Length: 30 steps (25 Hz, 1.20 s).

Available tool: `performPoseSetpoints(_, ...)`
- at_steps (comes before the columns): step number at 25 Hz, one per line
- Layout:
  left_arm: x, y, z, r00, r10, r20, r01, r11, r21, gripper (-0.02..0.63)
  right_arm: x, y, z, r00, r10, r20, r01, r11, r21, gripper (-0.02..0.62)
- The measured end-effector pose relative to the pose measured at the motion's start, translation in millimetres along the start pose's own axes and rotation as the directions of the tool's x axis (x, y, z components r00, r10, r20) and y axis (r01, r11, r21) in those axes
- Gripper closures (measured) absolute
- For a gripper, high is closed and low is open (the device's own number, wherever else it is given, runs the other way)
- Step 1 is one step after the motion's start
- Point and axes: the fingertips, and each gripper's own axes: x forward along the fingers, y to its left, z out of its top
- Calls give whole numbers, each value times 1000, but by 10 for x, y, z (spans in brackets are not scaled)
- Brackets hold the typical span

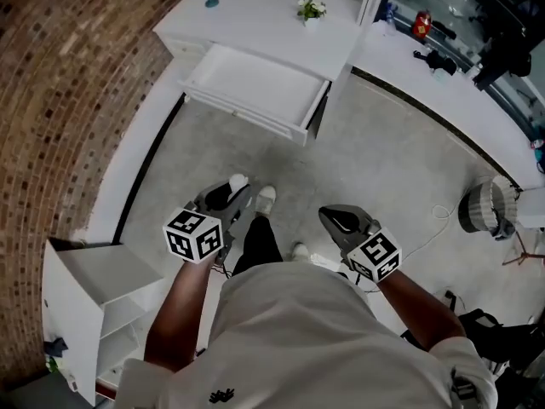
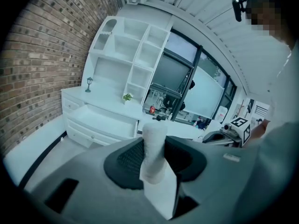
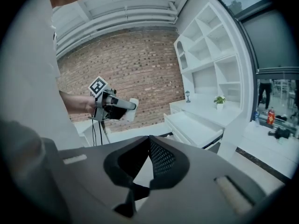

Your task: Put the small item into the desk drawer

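1. The small item [image 2: 154,146] is a white, matte, roll-shaped piece. I judge it light and a bit soft, not fragile and not slick. A firm squeeze could dent it.
2. Best hold, in my view, is across its middle with the pads flat on its sides. That is about where it sits now.
3. It is clamped between the pads [image 2: 131,158] of the left gripper [image 1: 228,196]. The jaws stand fairly wide and are closed on the roll. One end sticks out past the tips, and the other end runs back toward the gripper body.
4. A flat white piece shows below the roll in the left gripper view. I can't tell if it belongs to the item.
5. The right gripper [image 3: 149,157] has its tips together and nothing between them. It hangs low, beside the left one.
6. The drawer [image 1: 255,83] is pulled open on the white desk [image 1: 255,15], and its inside looks bare. It is well apart from both grippers, ahead across the floor.
7. My read: the item is in hand and the carry to the drawer is not yet done.
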Motion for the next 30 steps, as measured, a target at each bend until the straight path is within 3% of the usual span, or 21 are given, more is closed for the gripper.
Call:
performPoseSetpoints(5, 522, 466, 352, 998, -56, -41, 57, 997, 45, 474, 73, -535, 201, 990, -138, 12, 138, 990, 25, 585)
performPoseSetpoints(10, 1099, 941, 691, 989, -114, -99, 123, 988, 91, 473, 201, -1014, 400, 961, -276, 13, 275, 959, 76, 585)
performPoseSetpoints(19, 2089, 1822, 1175, 957, -165, -240, 211, 960, 182, 474, 646, -1405, 728, 909, -416, -12, 413, 898, 150, 584)
performPoseSetpoints(24, 2699, 2213, 1215, 930, -163, -330, 249, 939, 238, 474, 696, -1582, 769, 859, -510, -34, 506, 839, 197, 584)
performPoseSetpoints(30, 3431, 2453, 1089, 885, -147, -443, 304, 901, 309, 473, 493, -1687, 636, 778, -620, -99, 622, 739, 259, 584)
